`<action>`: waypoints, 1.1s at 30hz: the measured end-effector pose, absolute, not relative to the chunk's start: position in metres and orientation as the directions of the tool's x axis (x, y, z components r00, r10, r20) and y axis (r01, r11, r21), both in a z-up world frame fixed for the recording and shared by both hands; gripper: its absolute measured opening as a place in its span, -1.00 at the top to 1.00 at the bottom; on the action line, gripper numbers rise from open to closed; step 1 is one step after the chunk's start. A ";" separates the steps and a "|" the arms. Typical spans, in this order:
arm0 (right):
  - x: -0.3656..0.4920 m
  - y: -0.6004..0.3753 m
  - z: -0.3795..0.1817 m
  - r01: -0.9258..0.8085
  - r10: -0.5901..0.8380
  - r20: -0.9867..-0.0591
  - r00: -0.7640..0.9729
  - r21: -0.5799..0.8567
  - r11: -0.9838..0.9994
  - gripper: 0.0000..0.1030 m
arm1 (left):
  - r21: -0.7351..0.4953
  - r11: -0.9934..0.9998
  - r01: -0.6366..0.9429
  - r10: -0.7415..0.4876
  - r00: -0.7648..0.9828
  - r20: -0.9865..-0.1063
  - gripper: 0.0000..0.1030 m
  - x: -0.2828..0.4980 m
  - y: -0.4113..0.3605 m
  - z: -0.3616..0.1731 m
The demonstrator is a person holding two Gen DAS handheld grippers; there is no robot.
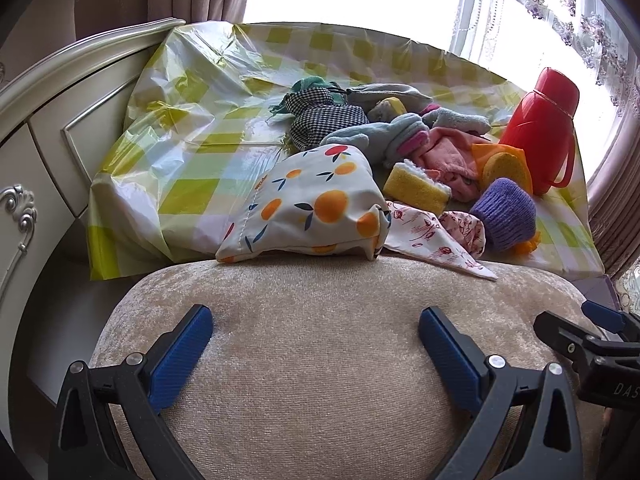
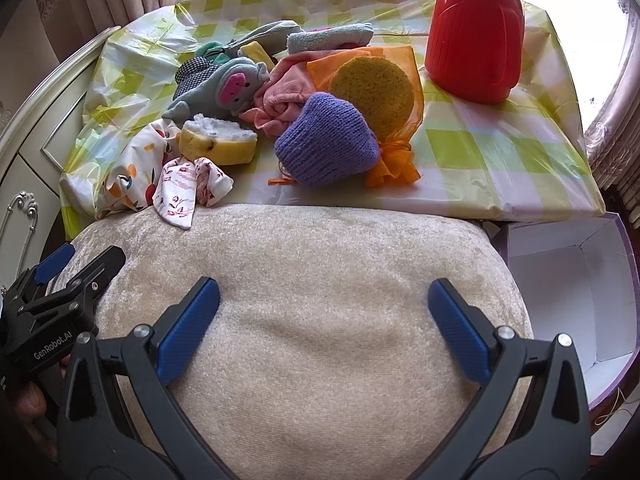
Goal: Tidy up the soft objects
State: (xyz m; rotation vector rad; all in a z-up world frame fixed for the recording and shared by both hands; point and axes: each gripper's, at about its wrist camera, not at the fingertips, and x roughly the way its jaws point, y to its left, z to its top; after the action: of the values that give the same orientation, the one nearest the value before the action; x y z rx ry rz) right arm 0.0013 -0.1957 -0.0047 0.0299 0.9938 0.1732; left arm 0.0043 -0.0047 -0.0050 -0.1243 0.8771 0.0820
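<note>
A pile of soft things lies on the checked table cover: an orange-print cloth bag, a yellow sponge, a purple knit hat, a round sponge in an orange mesh bag, pink cloth, grey-blue socks and a houndstooth cloth. My left gripper and right gripper are both open and empty above a beige cushion, short of the pile.
A red thermos stands at the table's right back. An open white-lined box sits to the right of the cushion. A cream cabinet is on the left. Curtains and a window lie behind.
</note>
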 end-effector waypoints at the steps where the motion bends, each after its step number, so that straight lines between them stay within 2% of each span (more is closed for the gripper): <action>1: 0.001 -0.197 -0.005 -0.131 0.164 -0.830 0.533 0.111 0.985 -1.00 | -0.075 0.990 -0.123 0.020 0.637 -0.771 -1.00 0.004 -0.005 -0.005; 33: 0.002 -0.196 -0.006 -0.132 0.158 -0.831 0.533 0.102 0.986 -1.00 | -0.070 0.990 -0.124 0.025 0.634 -0.773 -1.00 0.006 -0.005 -0.006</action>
State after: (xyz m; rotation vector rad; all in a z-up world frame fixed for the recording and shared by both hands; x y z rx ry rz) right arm 0.0023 -0.1965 -0.0057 0.0277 0.9937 0.1728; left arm 0.0064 -0.0051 -0.0055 -0.1204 0.8811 0.0850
